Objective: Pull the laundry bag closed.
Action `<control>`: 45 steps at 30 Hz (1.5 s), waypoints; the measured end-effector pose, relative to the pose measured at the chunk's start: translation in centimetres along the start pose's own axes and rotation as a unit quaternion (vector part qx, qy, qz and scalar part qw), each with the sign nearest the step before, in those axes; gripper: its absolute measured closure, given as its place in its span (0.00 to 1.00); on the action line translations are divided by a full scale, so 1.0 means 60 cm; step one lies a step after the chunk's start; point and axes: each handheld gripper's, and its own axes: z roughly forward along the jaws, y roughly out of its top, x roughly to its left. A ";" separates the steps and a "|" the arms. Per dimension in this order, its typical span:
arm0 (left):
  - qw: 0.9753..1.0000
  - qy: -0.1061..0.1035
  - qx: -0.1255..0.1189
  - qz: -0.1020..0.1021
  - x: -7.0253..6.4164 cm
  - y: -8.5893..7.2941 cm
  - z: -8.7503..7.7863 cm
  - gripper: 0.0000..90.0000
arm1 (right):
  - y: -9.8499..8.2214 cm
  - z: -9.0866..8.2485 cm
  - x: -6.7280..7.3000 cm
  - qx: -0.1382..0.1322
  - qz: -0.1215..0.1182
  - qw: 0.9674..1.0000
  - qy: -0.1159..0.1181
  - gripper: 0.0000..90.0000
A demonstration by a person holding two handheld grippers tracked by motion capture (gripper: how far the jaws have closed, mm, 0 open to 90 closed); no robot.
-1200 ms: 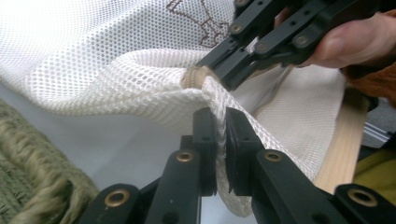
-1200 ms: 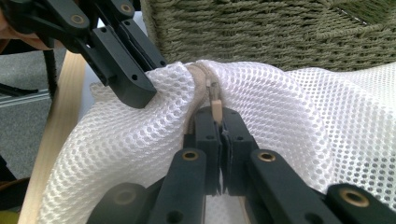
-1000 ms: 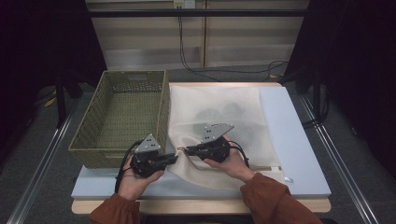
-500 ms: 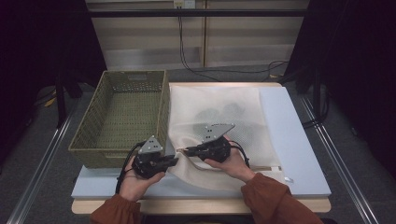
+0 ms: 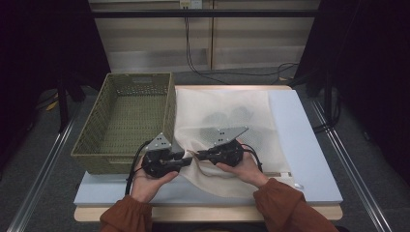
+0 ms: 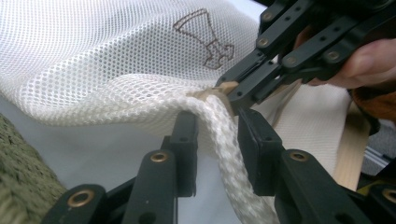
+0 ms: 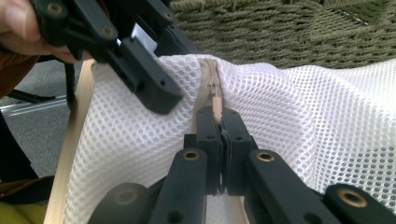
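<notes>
A white mesh bag (image 5: pixel 227 116) lies on the table with dark items inside. My right gripper (image 7: pixel 219 121) is shut on the bag's beige zipper pull (image 7: pixel 217 105) at the near left corner of the bag. My left gripper (image 6: pixel 215 126) faces it tip to tip, and its jaws have just been opening. A white braided cord (image 6: pixel 224 154) runs between them, with a gap on each side. In the high view the left gripper (image 5: pixel 186 159) and the right gripper (image 5: pixel 199 155) meet beside the basket's near right corner.
A green woven basket (image 5: pixel 125 116) stands left of the bag, close to both grippers. The bag rests on a pale blue mat (image 5: pixel 300 140) over a wooden tabletop. Cables hang down the back wall.
The left gripper's jaws stand slightly wider apart than before. Both hands have stayed almost where they were.
</notes>
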 end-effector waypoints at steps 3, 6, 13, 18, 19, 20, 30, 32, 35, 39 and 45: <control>1.000 0.003 -0.003 -0.004 -0.001 -0.002 -0.001 0.79 | -0.001 0.002 0.004 0.004 -0.005 1.000 0.003 0.98; 0.999 -0.017 -0.024 -0.023 0.013 -0.006 0.002 0.80 | -0.001 0.002 0.004 0.006 -0.005 1.000 -0.001 0.98; 1.000 -0.001 -0.021 -0.017 0.013 0.000 0.000 0.95 | 0.001 -0.004 -0.002 -0.011 0.002 1.000 0.003 0.98; 1.000 0.007 -0.007 -0.005 0.006 0.000 0.004 0.96 | 0.000 -0.005 -0.006 -0.019 0.011 1.000 0.007 0.98; 1.000 0.005 -0.004 0.000 0.007 0.000 0.005 0.96 | -0.001 -0.004 -0.006 -0.018 0.011 1.000 0.007 0.97; 1.000 0.011 0.004 0.002 0.006 0.000 0.005 0.96 | -0.001 -0.004 -0.007 -0.021 0.011 1.000 0.010 0.97; 1.000 0.008 0.013 0.013 0.002 -0.004 0.008 0.96 | -0.001 -0.002 -0.007 -0.024 0.012 1.000 0.016 0.94; 1.000 0.003 0.015 0.015 0.002 -0.004 0.009 0.96 | -0.001 -0.001 -0.006 -0.023 0.013 1.000 0.016 0.95; 1.000 0.002 0.016 0.019 0.002 -0.005 0.010 0.96 | -0.002 0.001 -0.006 -0.020 0.010 1.000 0.016 0.95; 1.000 0.000 0.018 0.022 0.001 -0.005 0.011 0.96 | -0.003 0.003 -0.005 -0.020 0.008 1.000 0.018 0.93; 0.999 0.000 0.025 0.026 0.001 -0.007 0.012 0.96 | -0.003 0.005 -0.004 -0.016 0.008 1.000 0.015 0.93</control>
